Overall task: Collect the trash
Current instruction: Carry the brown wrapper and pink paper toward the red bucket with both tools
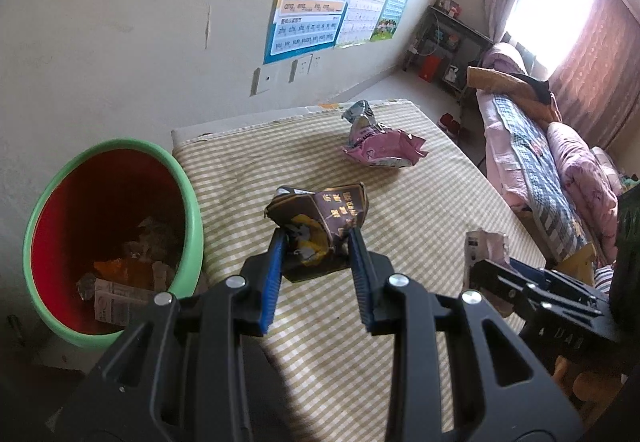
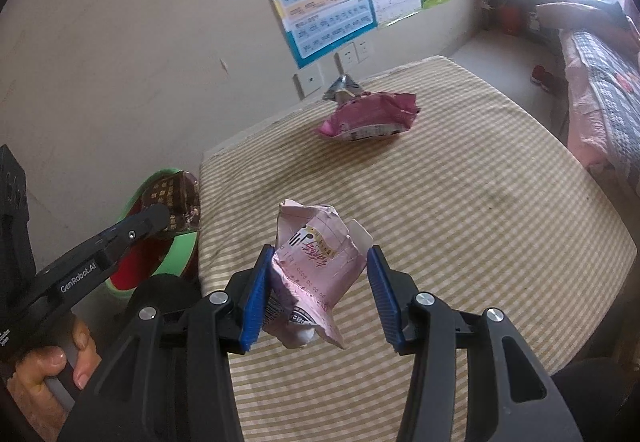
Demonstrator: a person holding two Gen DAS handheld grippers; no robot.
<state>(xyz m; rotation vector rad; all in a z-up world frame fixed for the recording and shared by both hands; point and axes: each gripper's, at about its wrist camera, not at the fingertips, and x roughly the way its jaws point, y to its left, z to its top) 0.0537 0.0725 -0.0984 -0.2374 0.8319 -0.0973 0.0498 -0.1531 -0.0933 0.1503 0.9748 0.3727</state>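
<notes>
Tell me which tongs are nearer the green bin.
Left. The left tongs, shut on a brown wrapper, hang beside the green bin's rim. The right tongs, holding a pink carton, hang over the striped table, farther away.

We note table [image 2: 460, 210] covered in beige-and-white checked cloth, set against wall. We find dark smudges on cloth near centre. One crumpled pink wrapper [image 2: 370, 116] lies directly on it near far edge, silvery torn end [image 2: 340, 86] pointing toward wall.
</notes>
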